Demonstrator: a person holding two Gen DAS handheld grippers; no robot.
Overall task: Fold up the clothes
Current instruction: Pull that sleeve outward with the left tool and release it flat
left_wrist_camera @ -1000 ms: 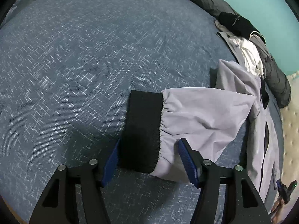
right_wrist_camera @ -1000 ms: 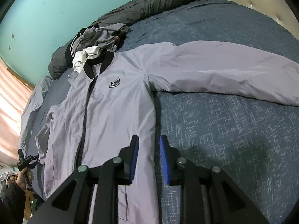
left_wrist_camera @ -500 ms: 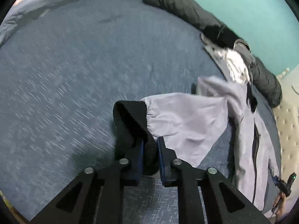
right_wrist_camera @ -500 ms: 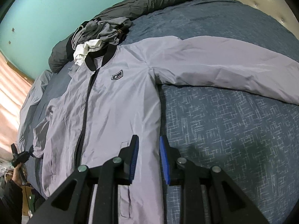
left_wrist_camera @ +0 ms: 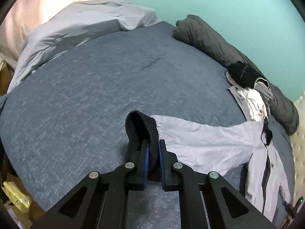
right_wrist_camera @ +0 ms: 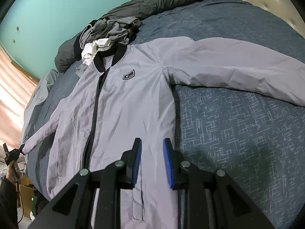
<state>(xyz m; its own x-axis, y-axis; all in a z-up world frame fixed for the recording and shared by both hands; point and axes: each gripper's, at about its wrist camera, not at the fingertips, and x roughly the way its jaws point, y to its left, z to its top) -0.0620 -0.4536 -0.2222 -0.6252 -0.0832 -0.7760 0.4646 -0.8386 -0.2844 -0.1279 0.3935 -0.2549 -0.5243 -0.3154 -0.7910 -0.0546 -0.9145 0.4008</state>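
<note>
A light grey zip jacket (right_wrist_camera: 124, 105) with a black collar lies face up on the blue bed (left_wrist_camera: 85, 85). My left gripper (left_wrist_camera: 153, 143) holds its black knit cuff (left_wrist_camera: 139, 126); the jaws are closing, and the pads pinch the cuff. The sleeve (left_wrist_camera: 200, 139) hangs raised off the bed behind it. In the right wrist view that same sleeve end (right_wrist_camera: 38, 135) stretches out to the far left. My right gripper (right_wrist_camera: 152, 141) hovers over the jacket's lower front, open, with nothing between its pads. The other sleeve (right_wrist_camera: 228, 64) lies spread flat to the right.
A heap of grey, black and white clothes (right_wrist_camera: 106, 32) lies by the jacket's collar. A rolled dark duvet (left_wrist_camera: 219, 43) runs along the teal wall. A pale grey blanket (left_wrist_camera: 76, 26) covers the far end. A tufted headboard (right_wrist_camera: 266, 0) bounds one side.
My left gripper has shut on the black cuff and lifted it off the bed, drawing the sleeve up and taut. The right gripper has stayed over the jacket.
</note>
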